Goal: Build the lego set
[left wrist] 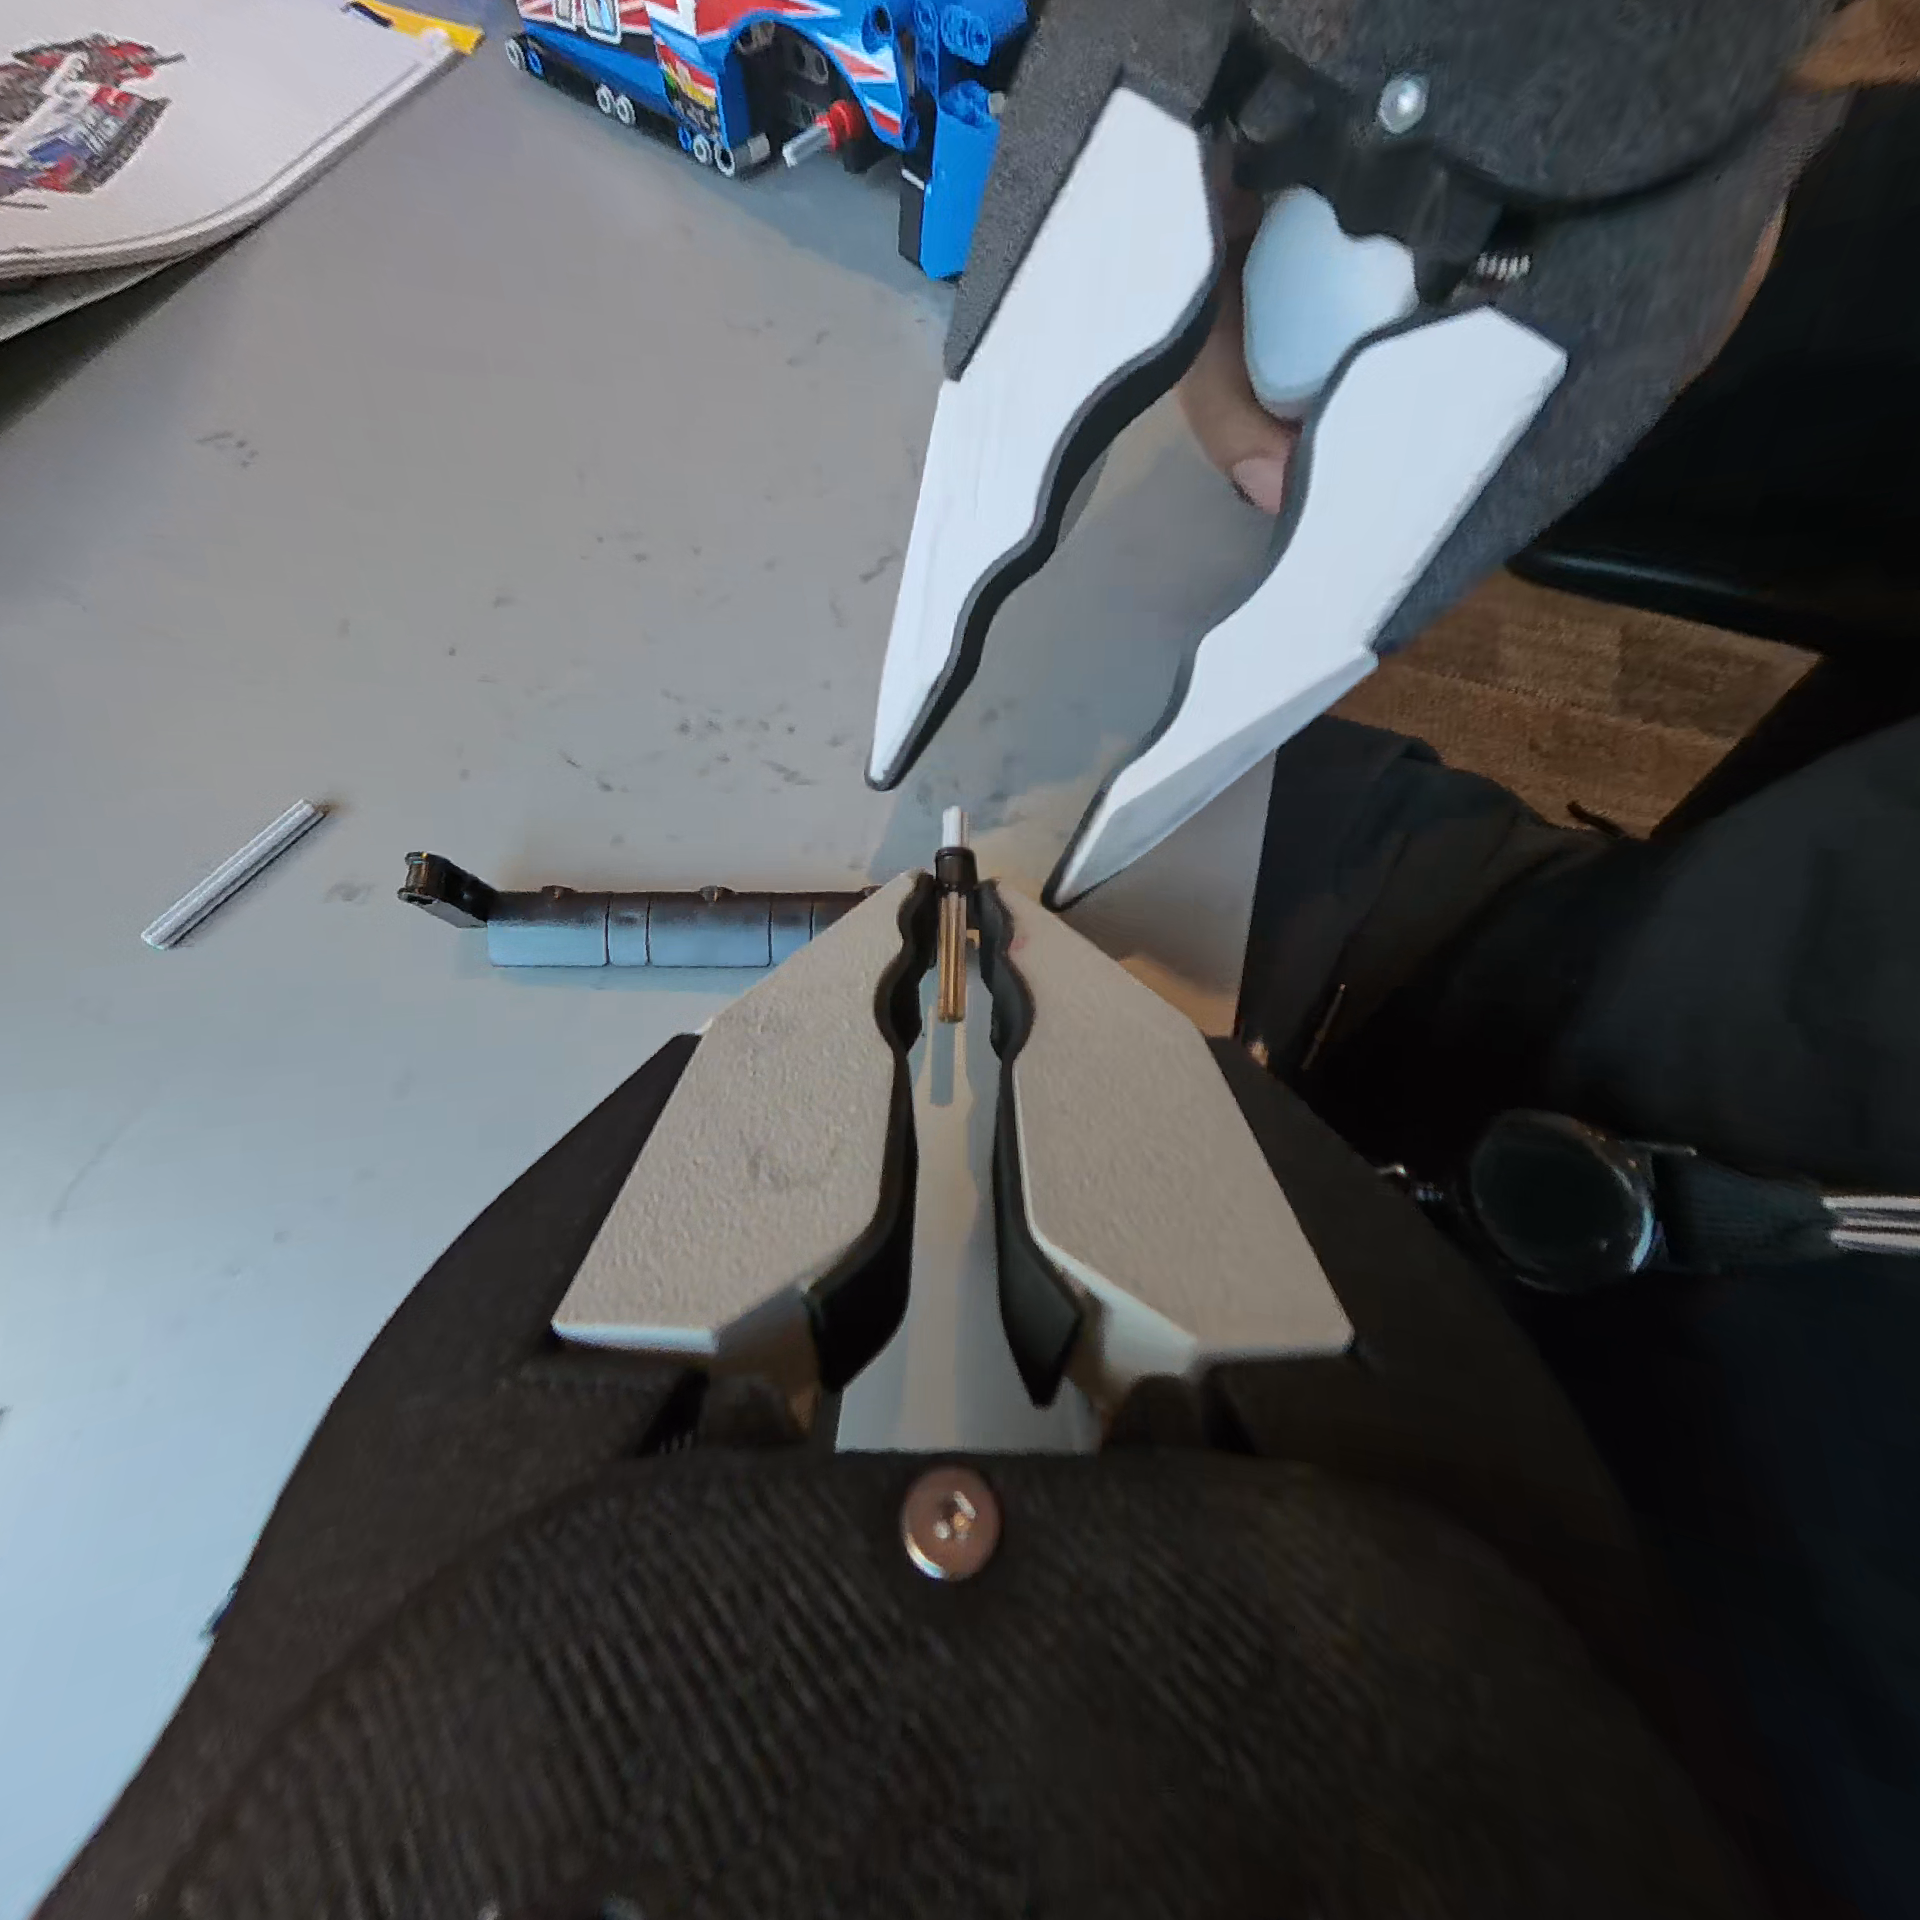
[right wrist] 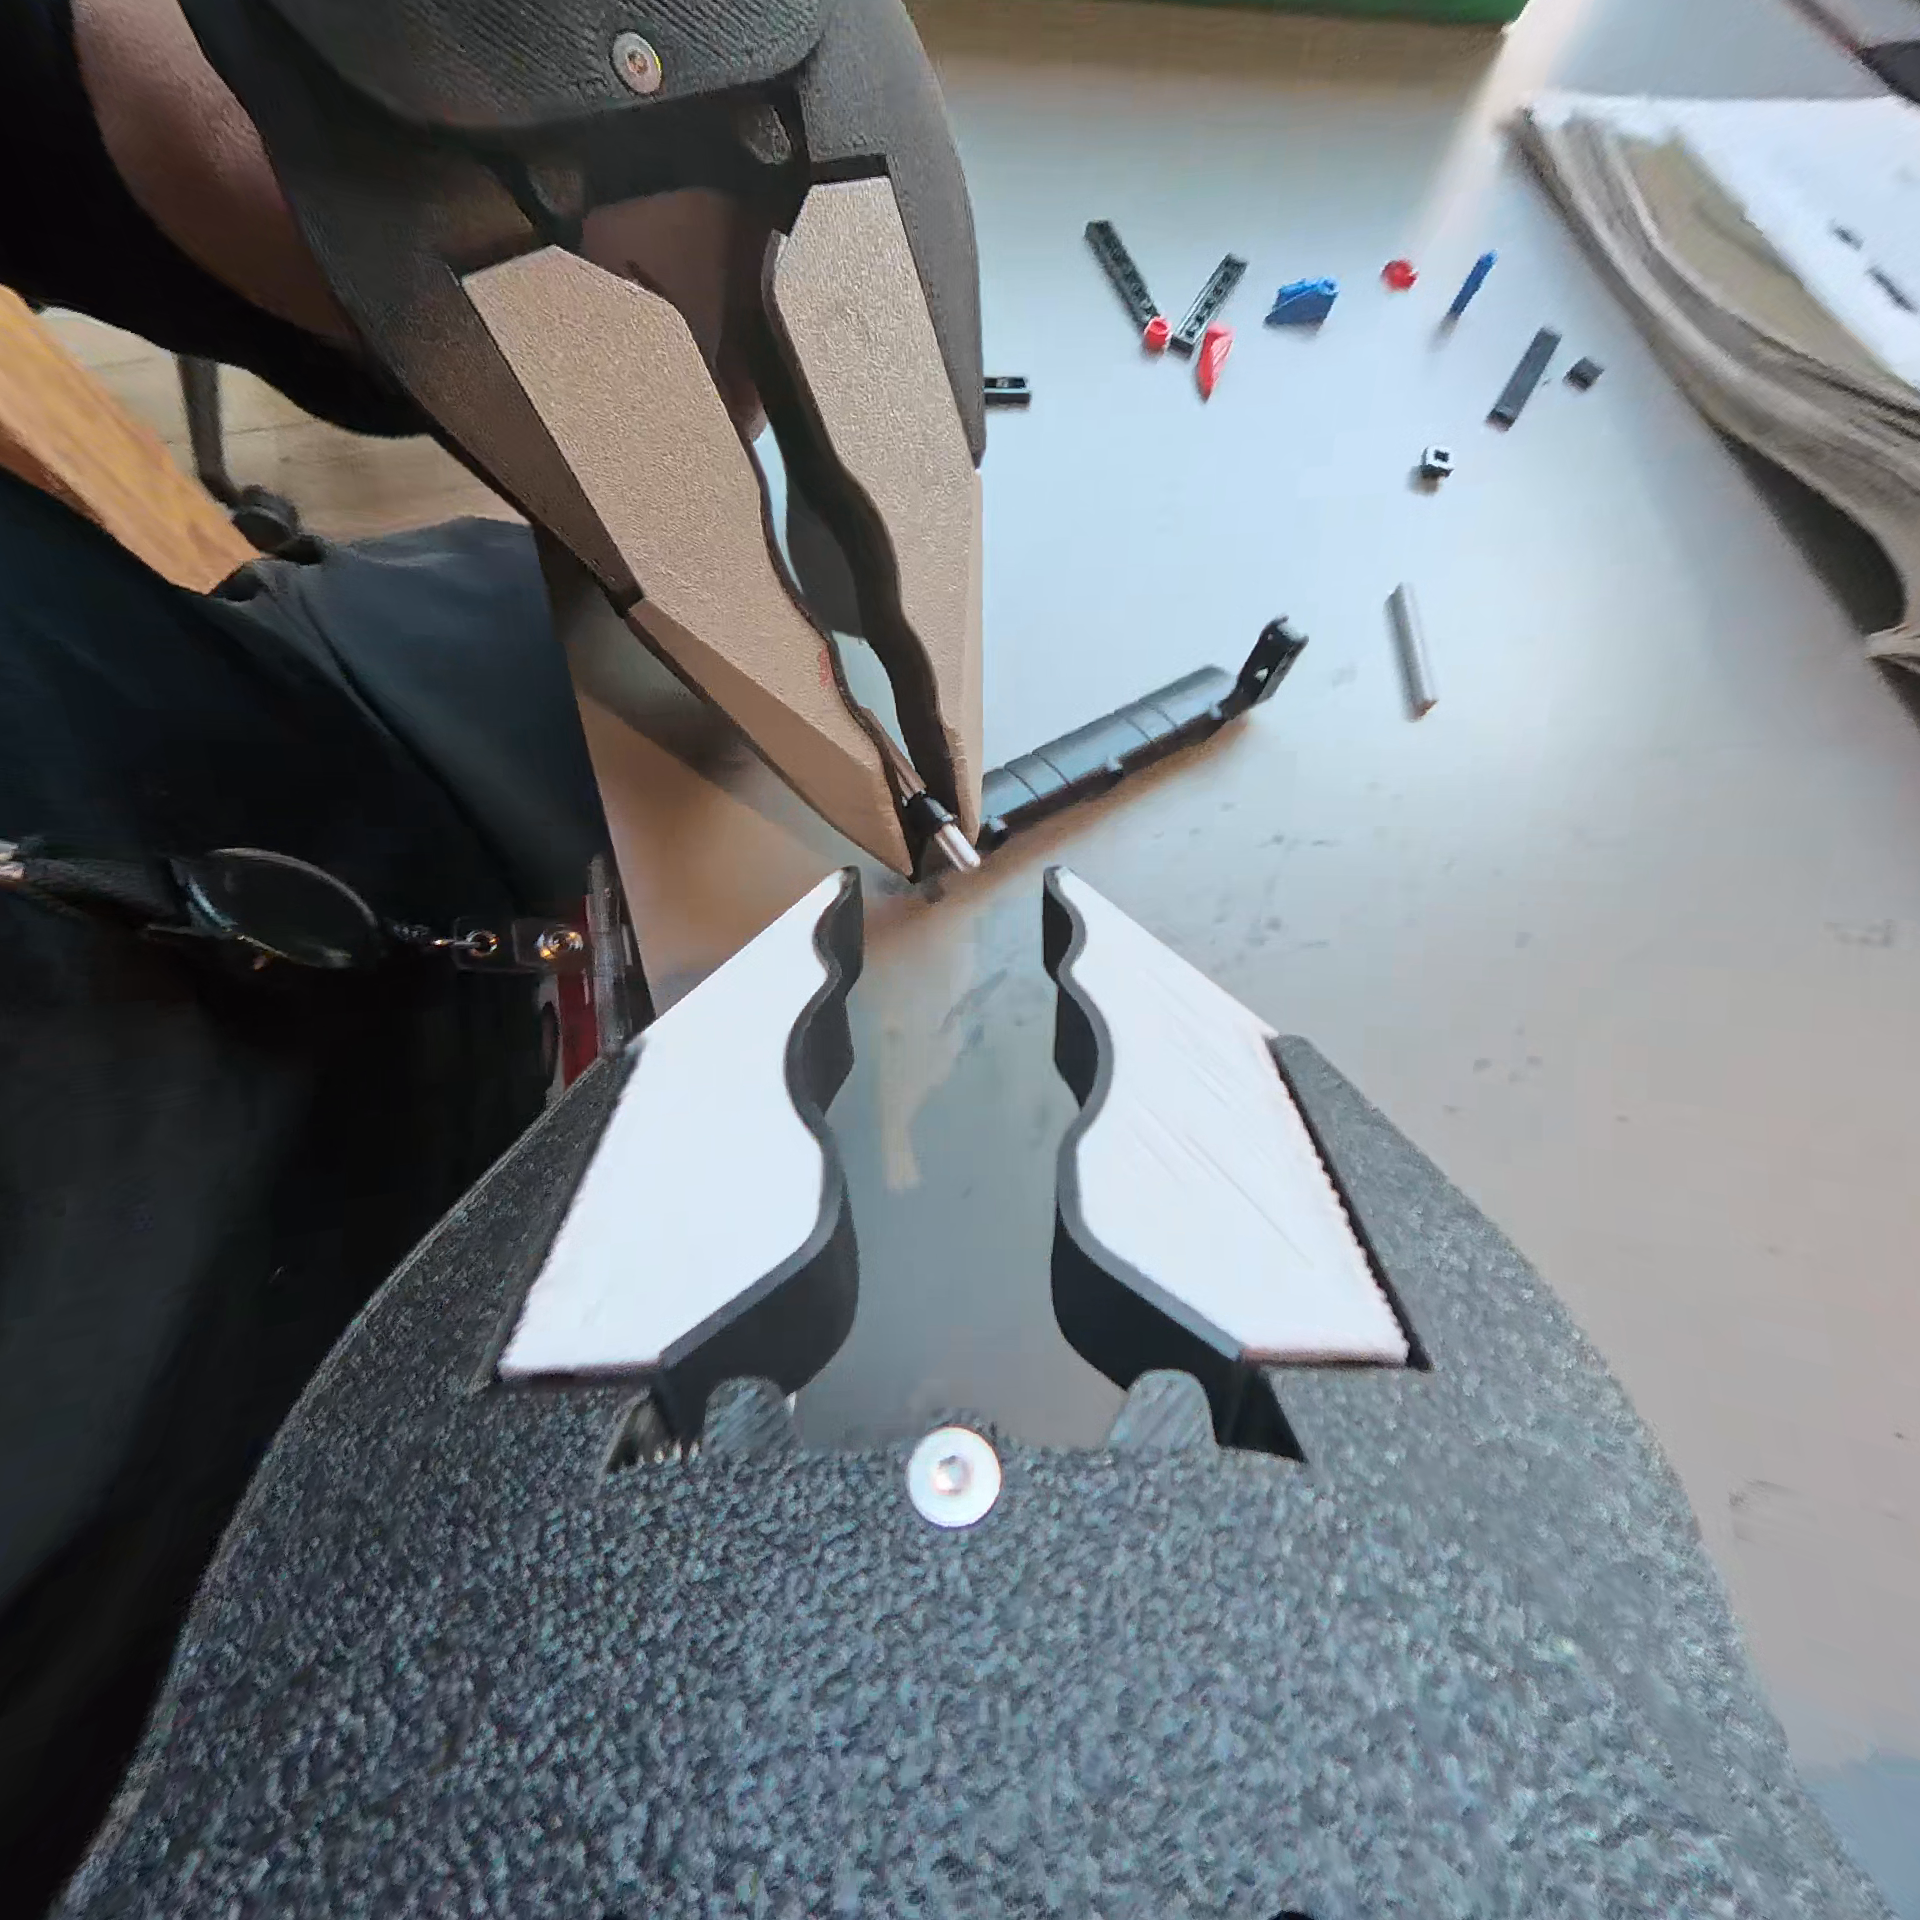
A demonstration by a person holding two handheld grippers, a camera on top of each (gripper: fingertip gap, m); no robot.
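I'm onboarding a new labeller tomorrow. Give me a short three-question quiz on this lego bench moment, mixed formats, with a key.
1. True or false: the right hand-held gripper is shut on a part.
2. What does the left hand-held gripper hold? A) the loose grey axle B) a thin pin with a black collar C) a red brick
3. Fill in: the long dark grey assembly lies flat on the ____.

Key: 1 false, its jaws stand apart and empty; 2 B; 3 table.
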